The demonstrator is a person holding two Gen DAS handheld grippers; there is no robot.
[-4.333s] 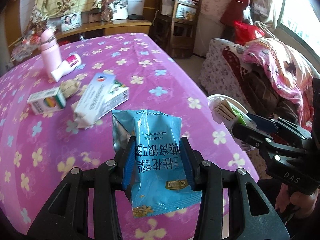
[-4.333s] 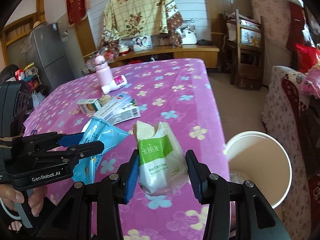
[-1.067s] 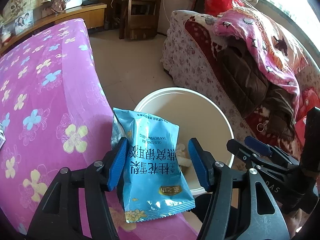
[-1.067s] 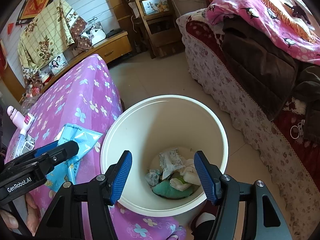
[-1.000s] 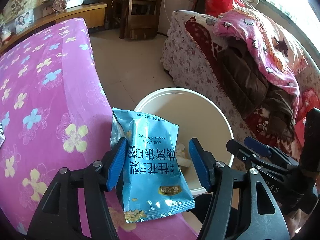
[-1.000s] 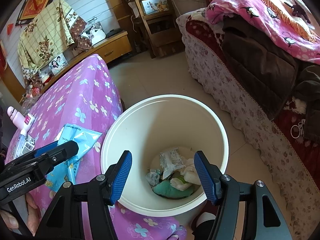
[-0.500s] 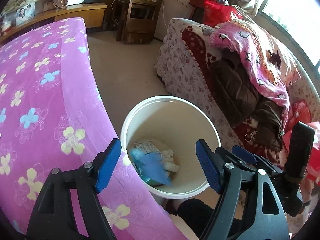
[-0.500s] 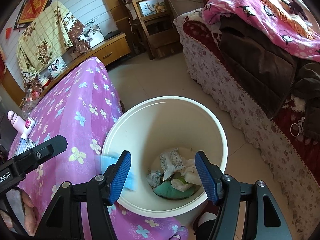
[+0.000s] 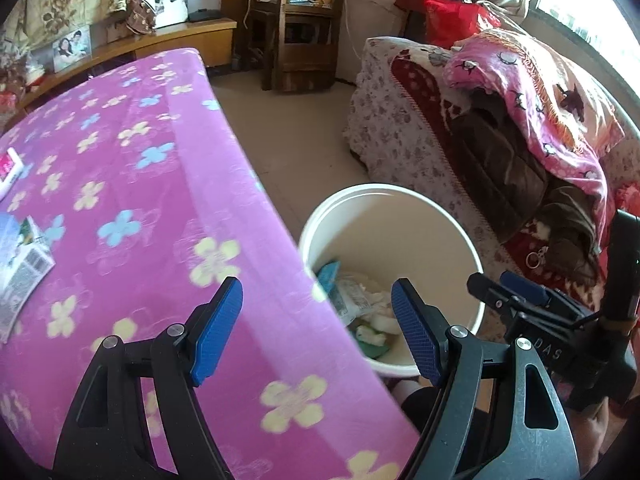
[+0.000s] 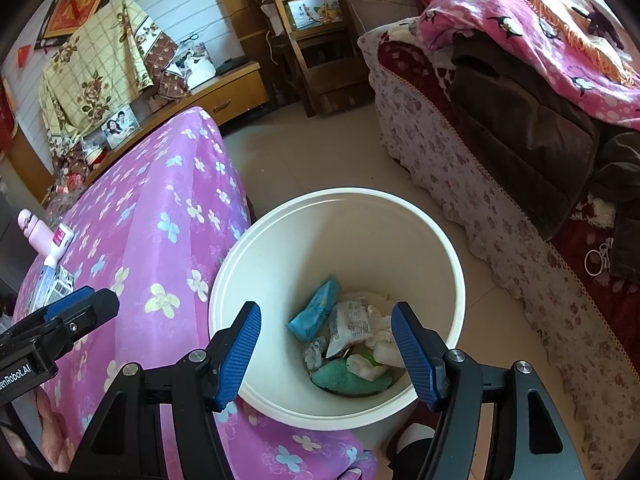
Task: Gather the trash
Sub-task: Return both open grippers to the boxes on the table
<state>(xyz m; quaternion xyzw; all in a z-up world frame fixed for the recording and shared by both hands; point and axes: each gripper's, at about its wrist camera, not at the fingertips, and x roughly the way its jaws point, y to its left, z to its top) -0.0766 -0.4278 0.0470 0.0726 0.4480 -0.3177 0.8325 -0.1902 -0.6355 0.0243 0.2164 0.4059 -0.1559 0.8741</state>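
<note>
**Trash left on the table lies to the left of the bucket, on the left gripper's side**

Trash still to collect sits at the far left of the purple flowered table (image 9: 132, 184), well away from the white bucket (image 10: 240, 264): a printed flat packet (image 9: 20, 268) lies at the frame's left edge in the left wrist view, its long axis running roughly away from the camera, and a pink-and-white tube (image 10: 60, 240) lies further up the table beyond it

Moving right toward the bucket, the left gripper (image 9: 316, 328) hangs over the table edge next to the bucket rim. Its jaws have just been opening and now stand wide apart with nothing between them. Of the two tools it is the nearer to the packet, which lies to its left and slightly ahead, so the coming reach seems to turn on swinging away from the bucket and back across the cloth

Inside the bucket, the blue snack bag (image 10: 316, 314) leans against the wall on the table side, on top of a white wrapper (image 10: 348, 328) and other scraps

Furthest right, the right gripper (image 10: 326, 352) points down over the bucket mouth, jaws parted and holding nothing, with the whole bucket between it and the leftover items
</note>
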